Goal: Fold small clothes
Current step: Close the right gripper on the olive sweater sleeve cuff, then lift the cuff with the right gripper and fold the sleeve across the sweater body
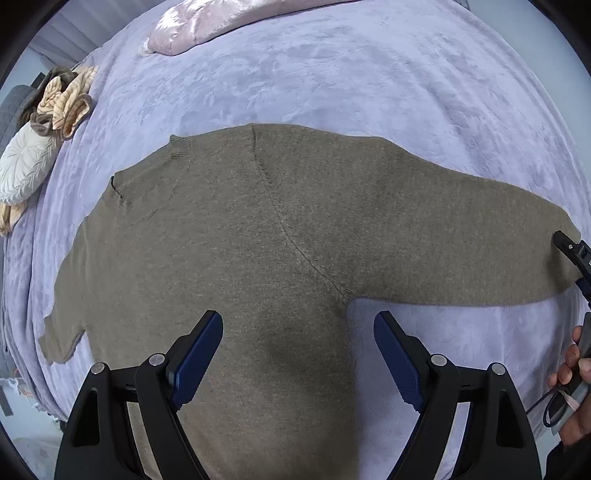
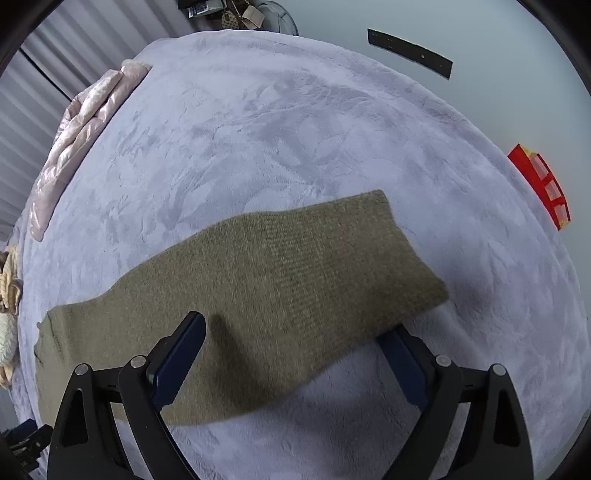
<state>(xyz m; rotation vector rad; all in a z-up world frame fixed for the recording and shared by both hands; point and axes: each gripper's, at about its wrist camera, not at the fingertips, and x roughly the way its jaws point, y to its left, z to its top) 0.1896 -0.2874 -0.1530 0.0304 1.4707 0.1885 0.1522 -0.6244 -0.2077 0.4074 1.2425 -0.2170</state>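
- Bed [image 1: 369, 74]: covered by a lilac plush blanket; it carries the garment, with a pink pillow [image 1: 207, 22] at its far edge.
- Sweater [image 1: 229, 236]: olive-brown knit, spread flat, neckline to the left of the left wrist view, body running toward the camera, one sleeve [image 2: 280, 266] stretched out to the right, its long axis crossing the right wrist view from lower left to the cuff at upper right.
- Left gripper [image 1: 298, 332]: fingers released, empty, poised over the body panel near the underarm.
- Right gripper [image 2: 295, 334]: fingers spread wide, straddling the sleeve just above it, holding nothing; it is the nearer tool to the sleeve, so a sleeve fold inward likely falls to it.
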